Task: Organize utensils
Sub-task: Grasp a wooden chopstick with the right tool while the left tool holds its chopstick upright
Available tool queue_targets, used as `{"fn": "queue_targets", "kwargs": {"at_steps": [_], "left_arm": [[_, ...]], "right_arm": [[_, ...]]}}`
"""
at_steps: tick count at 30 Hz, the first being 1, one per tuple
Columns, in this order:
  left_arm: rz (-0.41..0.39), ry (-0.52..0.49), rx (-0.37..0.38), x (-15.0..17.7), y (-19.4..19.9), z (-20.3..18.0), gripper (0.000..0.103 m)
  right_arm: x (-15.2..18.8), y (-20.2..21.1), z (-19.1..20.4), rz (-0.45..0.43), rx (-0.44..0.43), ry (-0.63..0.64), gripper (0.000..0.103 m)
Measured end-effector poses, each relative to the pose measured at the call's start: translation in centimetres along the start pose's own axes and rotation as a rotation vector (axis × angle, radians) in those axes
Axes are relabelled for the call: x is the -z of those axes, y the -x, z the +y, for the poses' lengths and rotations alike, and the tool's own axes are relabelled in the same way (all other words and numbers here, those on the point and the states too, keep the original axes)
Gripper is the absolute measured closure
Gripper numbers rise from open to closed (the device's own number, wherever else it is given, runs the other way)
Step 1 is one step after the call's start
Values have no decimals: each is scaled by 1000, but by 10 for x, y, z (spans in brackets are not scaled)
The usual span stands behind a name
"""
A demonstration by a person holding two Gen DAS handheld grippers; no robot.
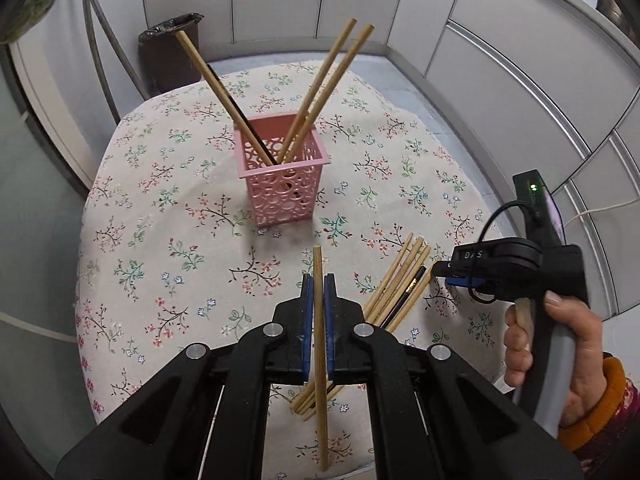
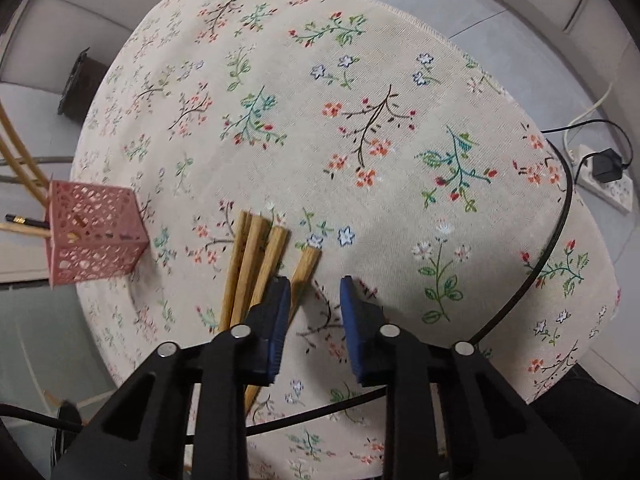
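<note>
A pink perforated holder (image 1: 282, 170) stands mid-table with three wooden chopsticks (image 1: 320, 92) and a black one leaning in it; it also shows in the right wrist view (image 2: 94, 236). My left gripper (image 1: 319, 280) is shut on a wooden chopstick (image 1: 320, 360), held above the table short of the holder. A pile of wooden chopsticks (image 1: 396, 288) with one black one lies to its right. My right gripper (image 2: 314, 286) is open and empty, low over the pile's (image 2: 260, 256) right edge; it also shows in the left wrist view (image 1: 444, 270).
The round table wears a floral cloth (image 1: 160, 240). A dark waste bin (image 1: 172, 56) stands behind it by white cabinets. A black cable (image 2: 556, 232) runs over the table's right edge. A power strip (image 2: 604, 180) lies on the floor.
</note>
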State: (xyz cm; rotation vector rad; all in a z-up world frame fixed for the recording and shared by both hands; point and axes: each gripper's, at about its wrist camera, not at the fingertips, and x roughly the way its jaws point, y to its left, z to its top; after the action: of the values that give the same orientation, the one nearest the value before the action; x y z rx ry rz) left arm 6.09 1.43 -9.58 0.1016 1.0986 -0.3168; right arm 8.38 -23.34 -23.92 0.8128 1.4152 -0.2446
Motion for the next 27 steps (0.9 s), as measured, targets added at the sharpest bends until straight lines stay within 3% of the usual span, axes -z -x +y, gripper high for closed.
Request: {"fn": "queue_targets", "kwargs": {"at_steps": [6,11,16,24,27], "left_arm": [[-6,13,-1,2,4,8,98],[-12,29,-8,3,9,16,98],[-41,38,0,2,20,21,98],[-123,32,16,4,46,12,98],[-136,35,23,8,53,9,98]], "right_arm": [[0,-8,17,-28,65,21,82],[2,-9,26,-85,117,40,92],[-3,6,12,-134,-15,49,95],[25,91,18,-380,-130,306,95],[39,112,25,-432,-145,388,95]]}}
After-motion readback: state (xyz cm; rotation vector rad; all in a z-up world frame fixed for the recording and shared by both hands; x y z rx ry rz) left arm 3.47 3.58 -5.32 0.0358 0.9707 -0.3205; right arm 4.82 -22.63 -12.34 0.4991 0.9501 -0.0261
